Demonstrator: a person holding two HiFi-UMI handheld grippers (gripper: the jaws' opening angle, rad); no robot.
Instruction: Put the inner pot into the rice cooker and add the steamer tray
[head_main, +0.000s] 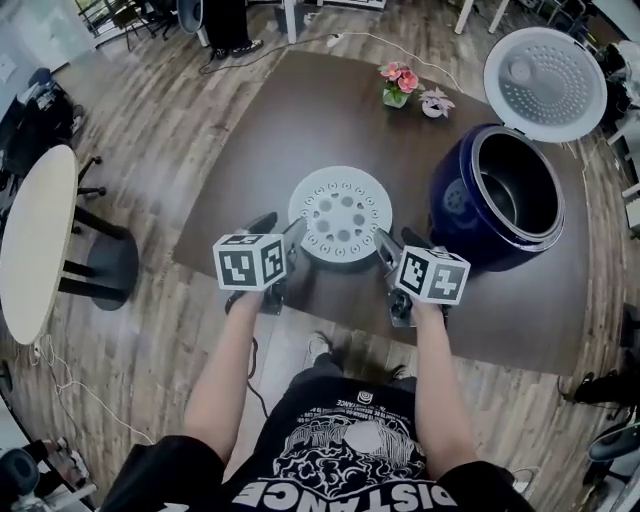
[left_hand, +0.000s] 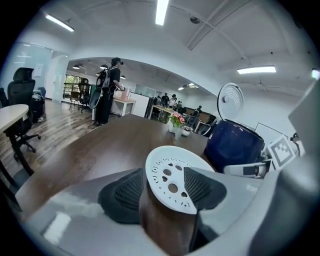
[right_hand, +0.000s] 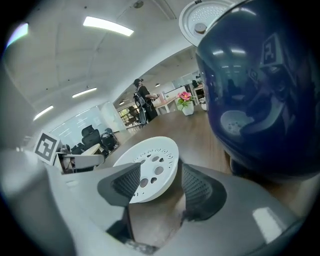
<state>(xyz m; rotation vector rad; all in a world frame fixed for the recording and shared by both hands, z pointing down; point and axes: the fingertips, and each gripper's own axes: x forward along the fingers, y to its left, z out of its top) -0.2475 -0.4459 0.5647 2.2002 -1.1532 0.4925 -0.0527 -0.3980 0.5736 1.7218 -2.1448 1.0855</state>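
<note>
The white perforated steamer tray (head_main: 340, 215) lies flat on the dark table (head_main: 250, 130). To its right stands the blue rice cooker (head_main: 470, 215) with its lid (head_main: 545, 85) swung up, and the inner pot (head_main: 522, 188) sits inside it. My left gripper (head_main: 297, 233) is at the tray's left edge, my right gripper (head_main: 384, 244) at its right edge. In the left gripper view the jaws (left_hand: 167, 187) straddle the tray (left_hand: 172, 172) rim, open. In the right gripper view the jaws (right_hand: 155, 185) also straddle the tray (right_hand: 150, 167), open, with the cooker (right_hand: 260, 100) close on the right.
A small vase of pink flowers (head_main: 397, 85) and a little white dish (head_main: 435, 103) stand at the table's far side. A round beige table (head_main: 35, 240) and office chairs are off to the left. A person stands far back in the room (left_hand: 107, 92).
</note>
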